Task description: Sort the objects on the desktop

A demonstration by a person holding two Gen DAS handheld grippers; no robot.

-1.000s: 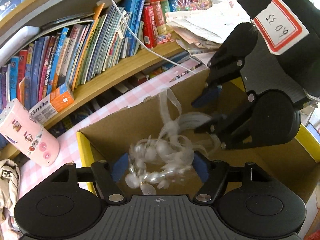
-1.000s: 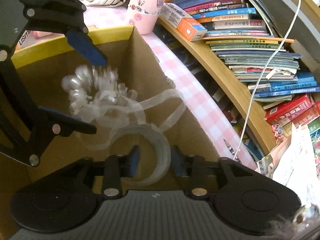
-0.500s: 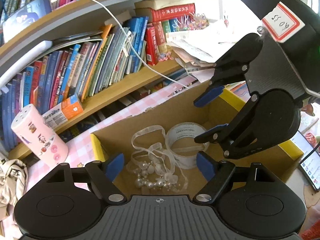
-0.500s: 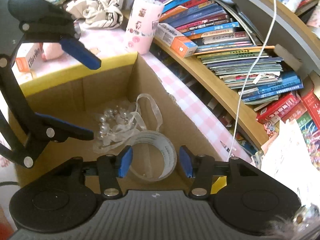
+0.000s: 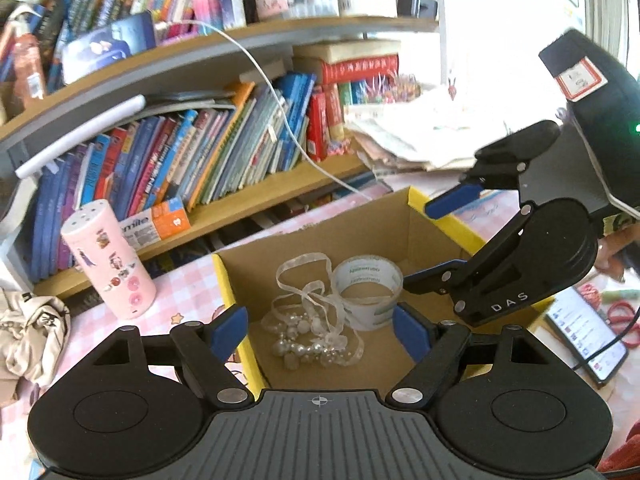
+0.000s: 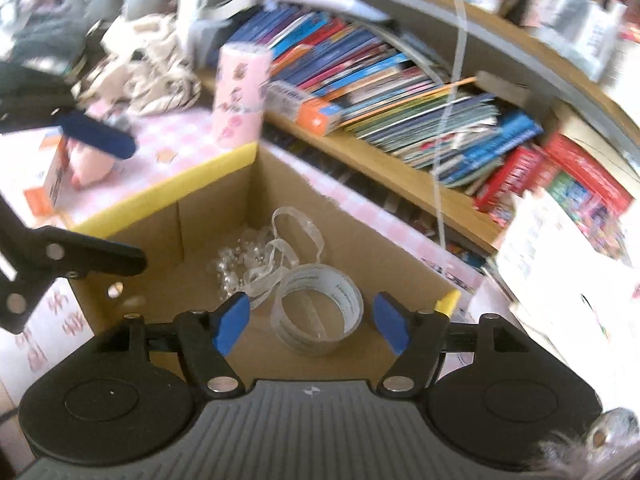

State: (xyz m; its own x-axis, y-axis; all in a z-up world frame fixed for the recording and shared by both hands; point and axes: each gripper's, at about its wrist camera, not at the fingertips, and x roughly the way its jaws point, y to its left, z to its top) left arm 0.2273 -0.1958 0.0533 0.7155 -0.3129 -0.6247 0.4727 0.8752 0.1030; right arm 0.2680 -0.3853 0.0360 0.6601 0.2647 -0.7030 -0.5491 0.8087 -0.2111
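A cardboard box with yellow-edged rim [image 5: 224, 276] [image 6: 168, 192] stands on the pink checked desk. On its floor lie a clear tape roll [image 5: 368, 292] [image 6: 318, 316] and a white ribbon with pearl beads [image 5: 316, 328] [image 6: 256, 260]. My left gripper [image 5: 322, 330] hangs above the box, open, nothing between its blue pads. My right gripper [image 6: 312, 326] also hovers over the box; its jaws are opening and nothing is gripped, the tape roll lying below them. Each gripper appears in the other's view: the right one [image 5: 440, 236], the left one [image 6: 116, 204].
A pink cylinder with stickers [image 5: 108, 264] [image 6: 240, 96] stands left of the box. Bookshelves full of books [image 5: 200, 152] [image 6: 400, 100] line the back, with a white cable [image 5: 288, 120] hanging down. A phone [image 5: 584, 332] lies right; crumpled cloth [image 5: 28, 340] lies left.
The ribbon with beads left my left gripper and the tape roll left my right gripper; both now lie in the box. Both grippers opened wider and rose away from the box.
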